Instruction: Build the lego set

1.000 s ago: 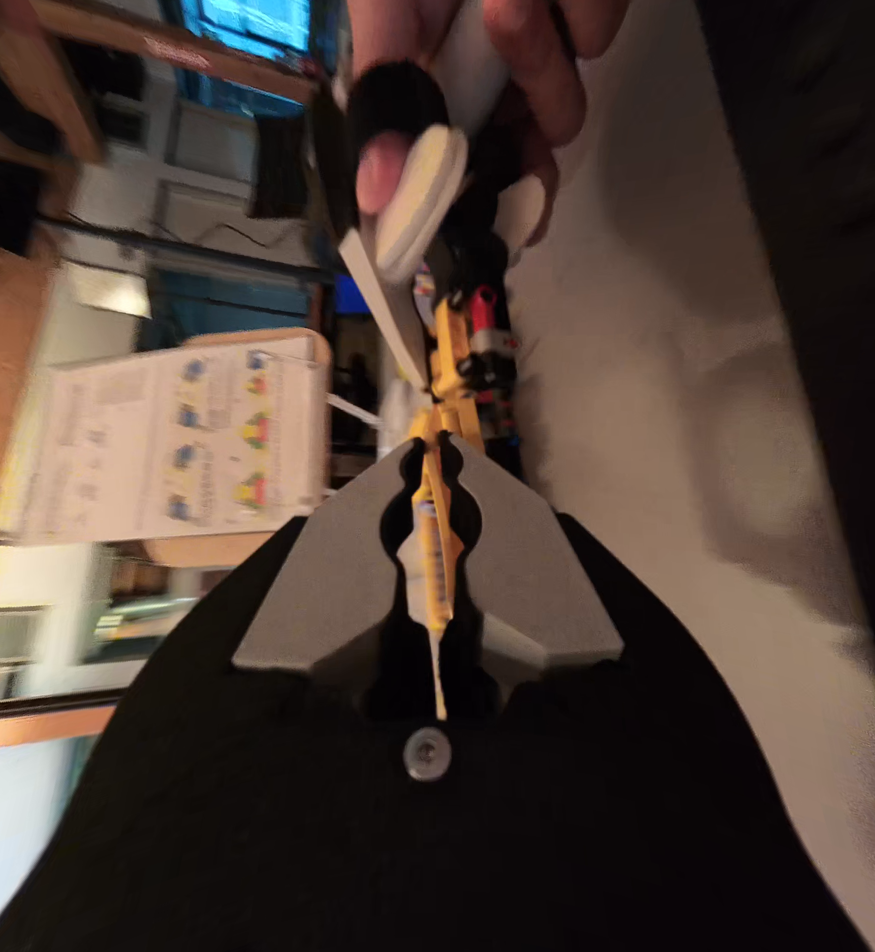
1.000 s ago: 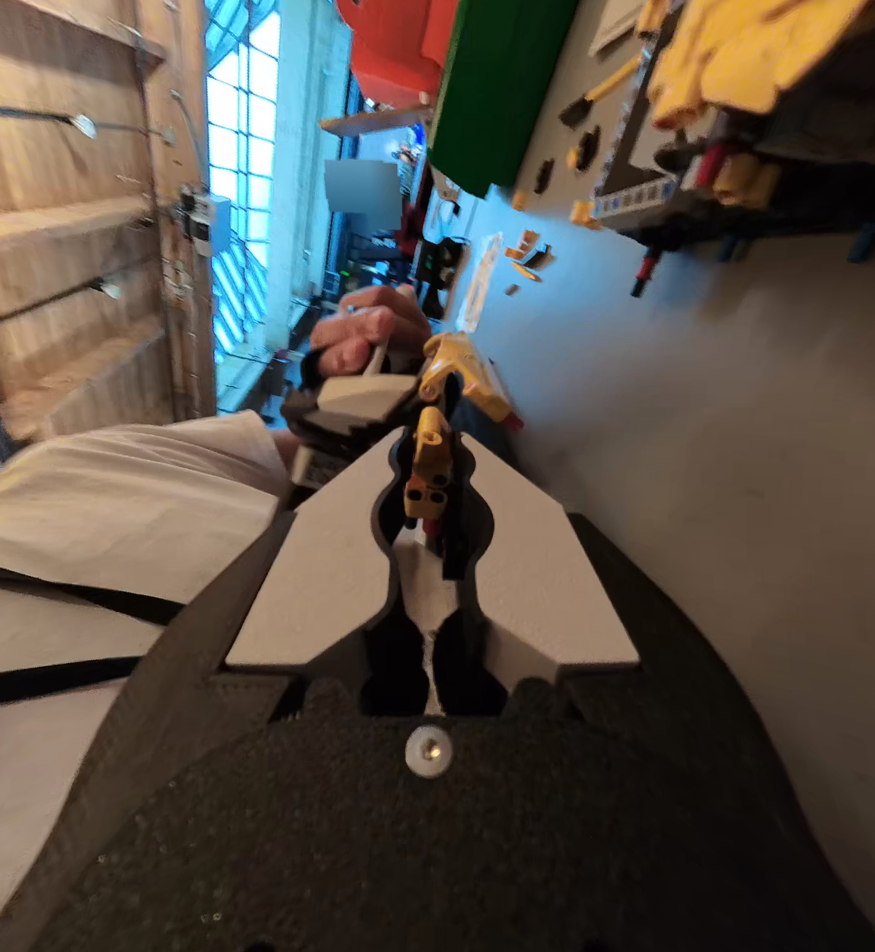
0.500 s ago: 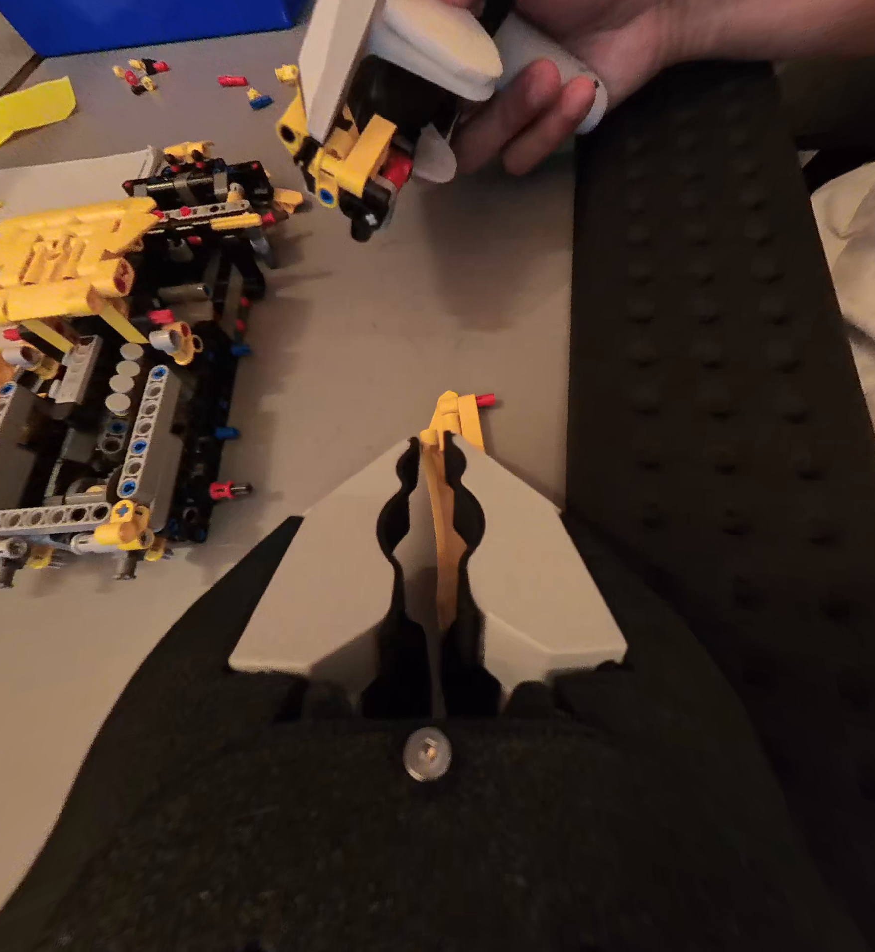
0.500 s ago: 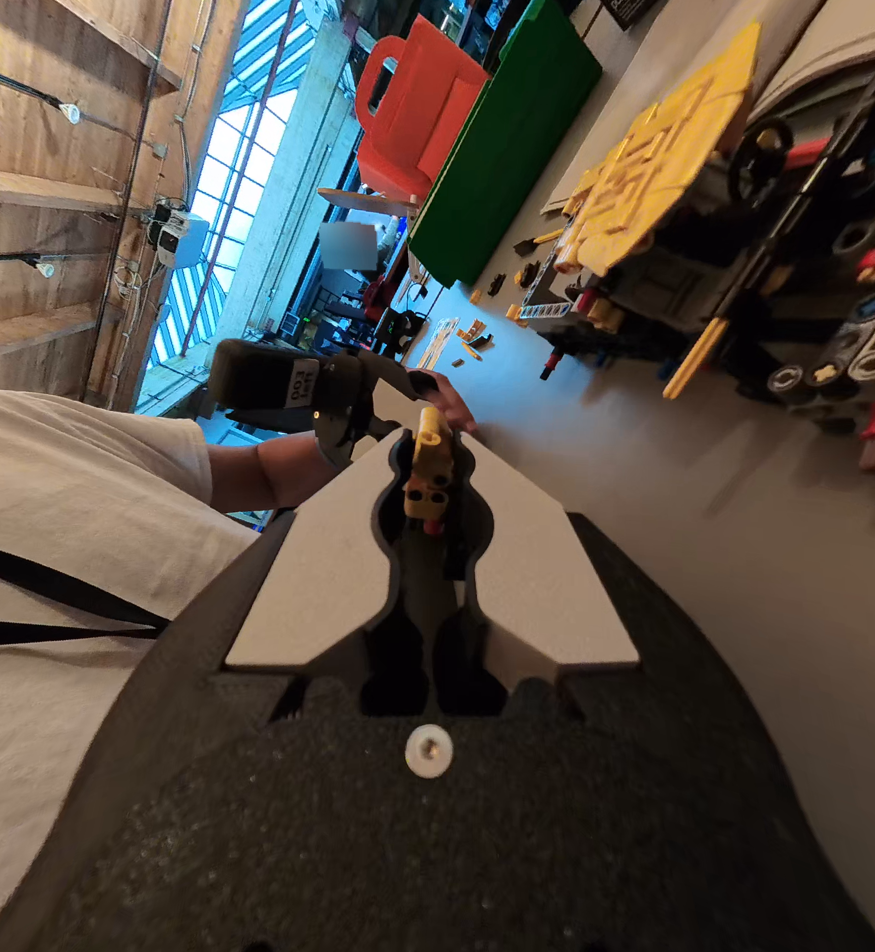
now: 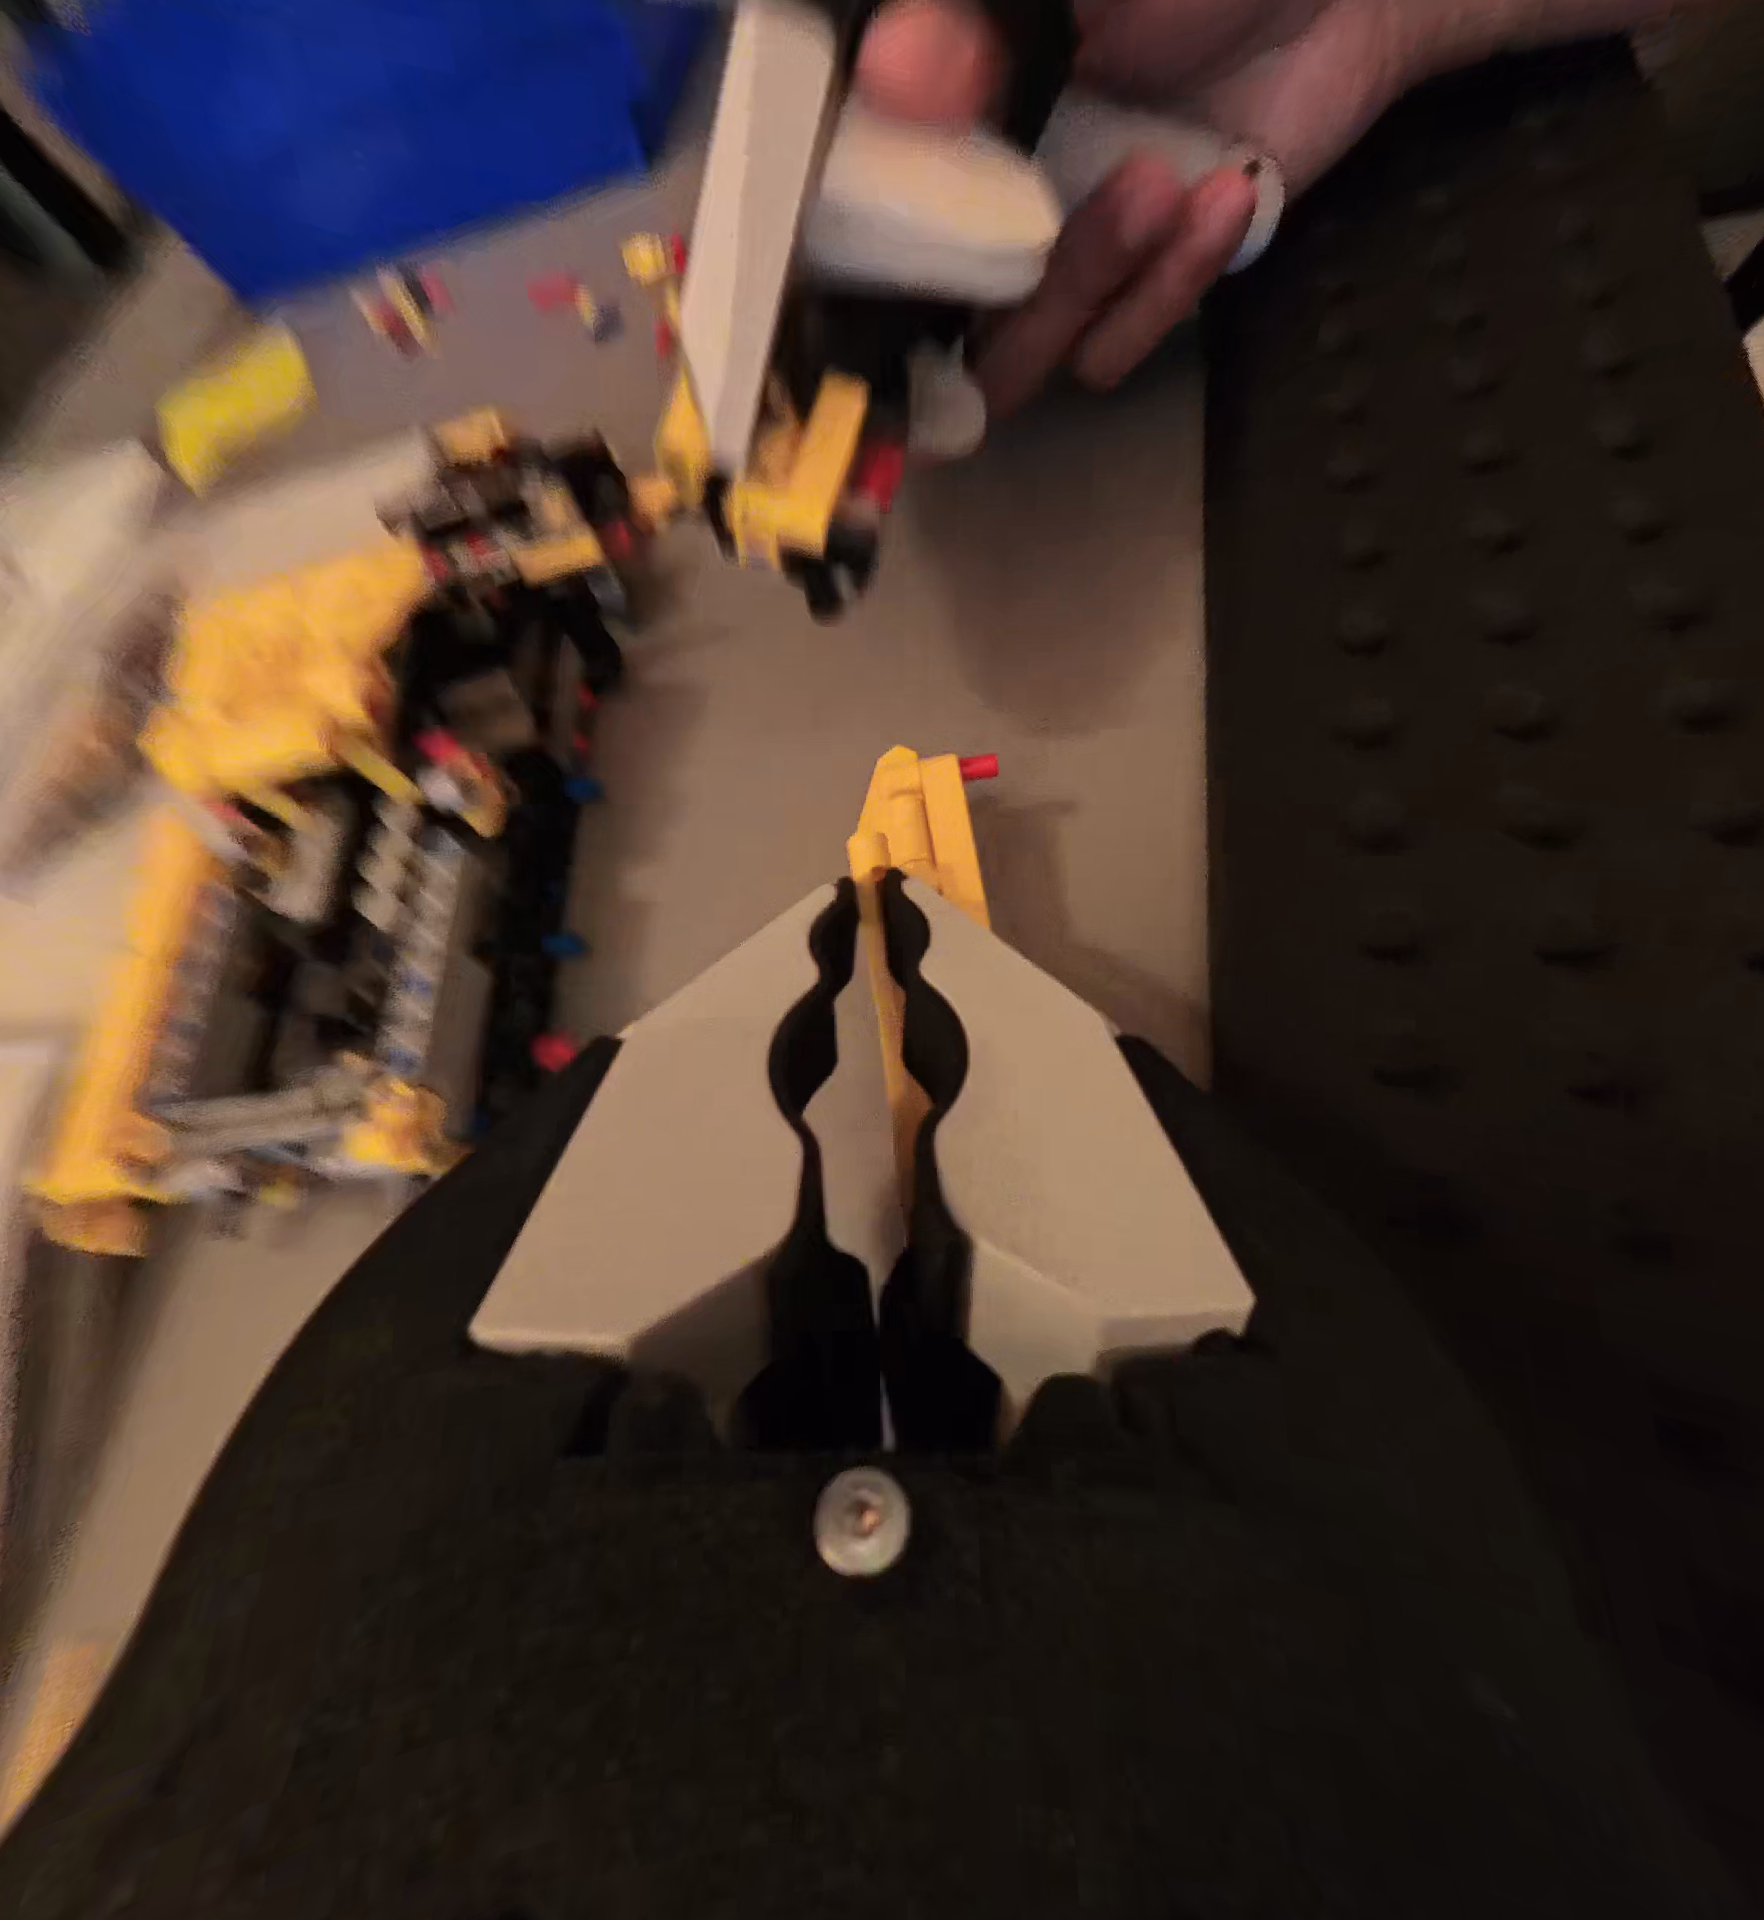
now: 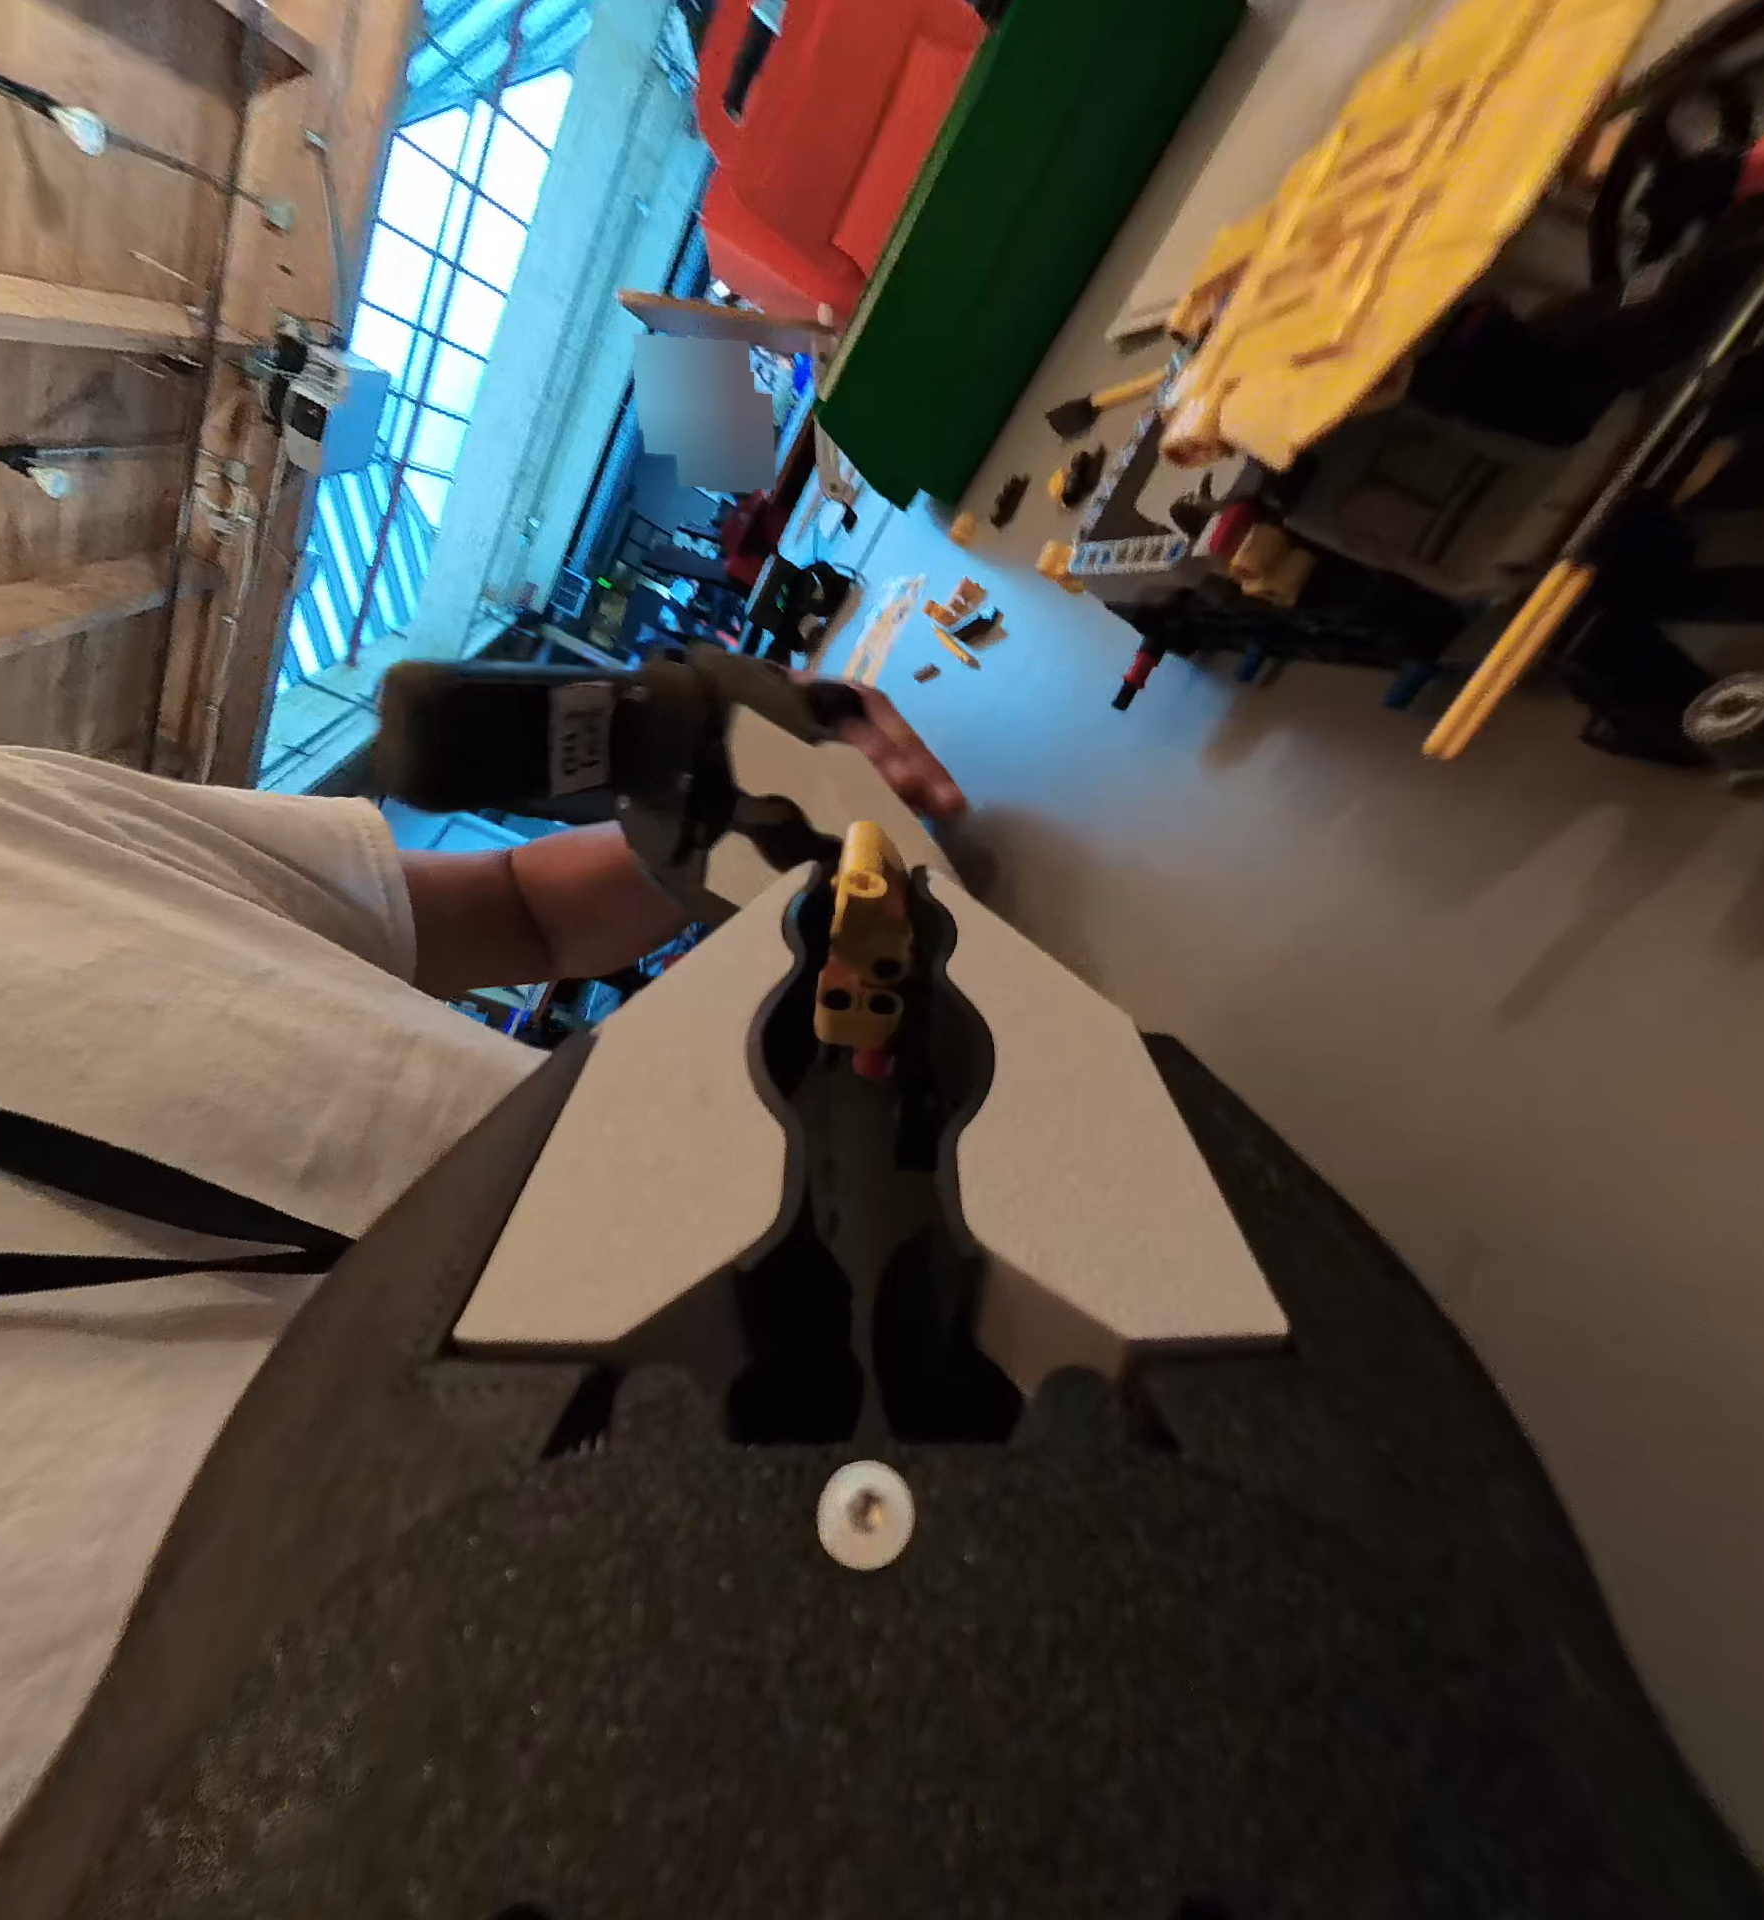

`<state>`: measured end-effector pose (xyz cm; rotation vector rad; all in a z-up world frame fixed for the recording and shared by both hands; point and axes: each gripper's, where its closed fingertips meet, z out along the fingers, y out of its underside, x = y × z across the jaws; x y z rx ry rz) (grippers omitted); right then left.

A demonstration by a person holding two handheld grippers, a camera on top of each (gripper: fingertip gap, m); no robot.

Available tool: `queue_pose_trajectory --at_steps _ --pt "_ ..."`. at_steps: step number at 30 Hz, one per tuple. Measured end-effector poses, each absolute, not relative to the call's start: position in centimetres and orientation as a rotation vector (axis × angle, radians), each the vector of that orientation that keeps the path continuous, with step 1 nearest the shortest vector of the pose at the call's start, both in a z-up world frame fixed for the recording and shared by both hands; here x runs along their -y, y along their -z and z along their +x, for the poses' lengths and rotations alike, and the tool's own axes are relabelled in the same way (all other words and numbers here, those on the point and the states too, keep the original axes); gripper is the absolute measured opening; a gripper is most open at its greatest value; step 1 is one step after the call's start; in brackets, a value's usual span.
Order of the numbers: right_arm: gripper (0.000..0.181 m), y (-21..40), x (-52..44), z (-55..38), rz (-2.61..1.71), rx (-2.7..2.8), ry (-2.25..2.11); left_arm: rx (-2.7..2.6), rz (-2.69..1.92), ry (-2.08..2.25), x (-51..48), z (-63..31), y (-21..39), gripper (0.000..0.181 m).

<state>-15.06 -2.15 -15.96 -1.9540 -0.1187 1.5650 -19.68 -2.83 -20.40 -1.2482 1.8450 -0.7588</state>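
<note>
In the left wrist view my left gripper point(image 5: 870, 883) is shut on a thin yellow lego piece point(image 5: 919, 821) with a red pin point(image 5: 980, 767) at its far end, held above the grey table point(image 5: 961, 644). My right gripper point(image 6: 865, 883) is shut on a small yellow sub-assembly point(image 6: 862, 977) with round holes and a red pin under it. That sub-assembly also shows in the left wrist view point(image 5: 805, 499), hanging just right of the big yellow-and-black model point(image 5: 286, 831). The model also shows in the right wrist view point(image 6: 1377, 312).
A black studded mat point(image 5: 1480, 831) lies along the table's right side. A blue bin point(image 5: 338, 135) and loose small pieces point(image 5: 566, 296) sit at the back. In the right wrist view a green bin point(image 6: 1013, 229), a red container point(image 6: 826, 135) and scattered pieces point(image 6: 961, 613) lie farther off. Some 7 cm of space lies between my two pairs of fingers.
The two grippers were close together a second ago and have moved apart. The left view swung down over the table. The right gripper carried its sub-assembly closer to the model. Both grasps held.
</note>
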Motion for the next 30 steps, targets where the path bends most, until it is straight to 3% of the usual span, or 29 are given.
queue_pose_trajectory --at_steps 4,13,30 --pt "0.014 15.1 3.0 -17.4 -1.985 0.050 -1.757 -1.812 -0.801 0.314 2.1 -18.3 15.8 0.004" --pt "0.013 12.9 2.3 -17.9 -1.915 -0.050 -1.824 -1.718 -0.384 -0.223 0.7 -17.0 12.6 0.003" --pt "0.013 11.9 2.8 -17.4 -1.937 0.011 -1.862 -1.676 -0.095 -0.288 1.7 -16.7 11.8 0.004"
